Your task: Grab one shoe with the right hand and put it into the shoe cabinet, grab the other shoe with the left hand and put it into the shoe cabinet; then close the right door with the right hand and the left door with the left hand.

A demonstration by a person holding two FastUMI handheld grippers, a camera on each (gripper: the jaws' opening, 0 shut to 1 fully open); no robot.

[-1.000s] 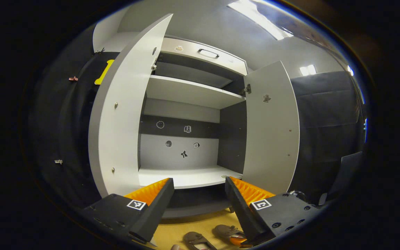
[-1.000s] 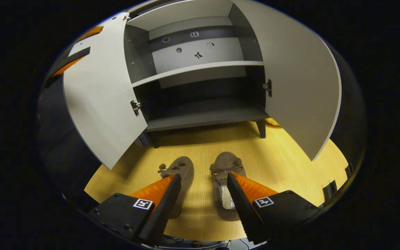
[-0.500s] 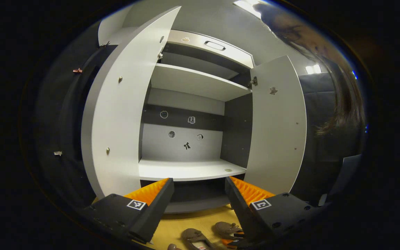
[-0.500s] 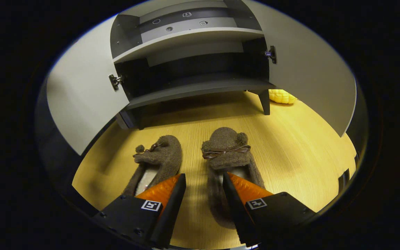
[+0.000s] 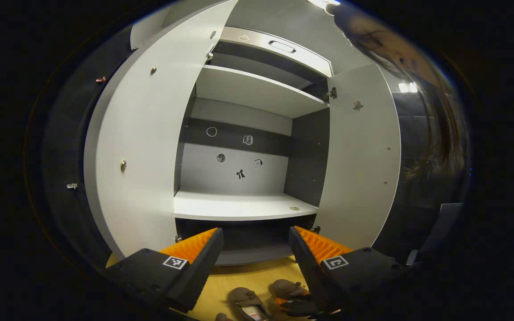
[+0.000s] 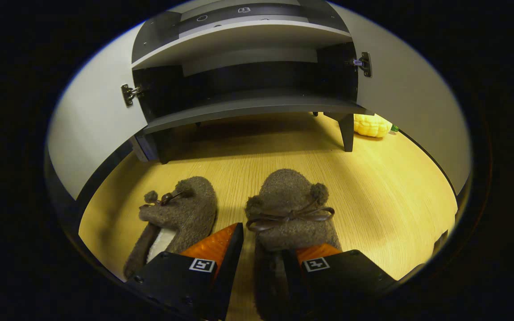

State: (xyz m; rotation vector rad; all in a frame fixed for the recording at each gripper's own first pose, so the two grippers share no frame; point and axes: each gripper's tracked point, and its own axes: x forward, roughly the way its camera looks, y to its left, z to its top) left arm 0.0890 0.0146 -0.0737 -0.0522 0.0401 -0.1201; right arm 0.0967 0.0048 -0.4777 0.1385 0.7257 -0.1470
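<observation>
We see a pale wooden floor (image 6: 373, 187) in front of a grey shoe cabinet (image 5: 239, 207), and both of its doors stand open. In the left gripper view the left door (image 5: 136, 147) swings out ahead and to the left of the left tongs (image 5: 256, 243), and the right door (image 5: 359, 165) stands ahead and to their right. Between the doors, straight ahead of these tongs, we see a pale shelf (image 5: 257, 91) above and another at mid height, with small stickers (image 5: 240, 174) on the back panel. The left tongs are apart and hold nothing. Below and just ahead of their tips we see both shoes (image 5: 244, 301) on the floor.

In the right gripper view the right tongs (image 6: 261, 238) are down at the floor over the shoes. The right shoe (image 6: 288, 209), fuzzy brown with a bow, lies straight ahead of them; their right finger (image 6: 312, 254) sits in its opening and their left finger (image 6: 217, 243) lies outside its left wall. The fingers stand a little apart around that wall, and we cannot tell whether both press on it. The left shoe (image 6: 181, 214) lies just to the left of these tongs, apart from the other. Ahead of them is the cabinet's dark bottom shelf (image 6: 248, 107). Far ahead to the right, beyond a cabinet leg (image 6: 347, 131), lies a yellow thing (image 6: 370, 125).
</observation>
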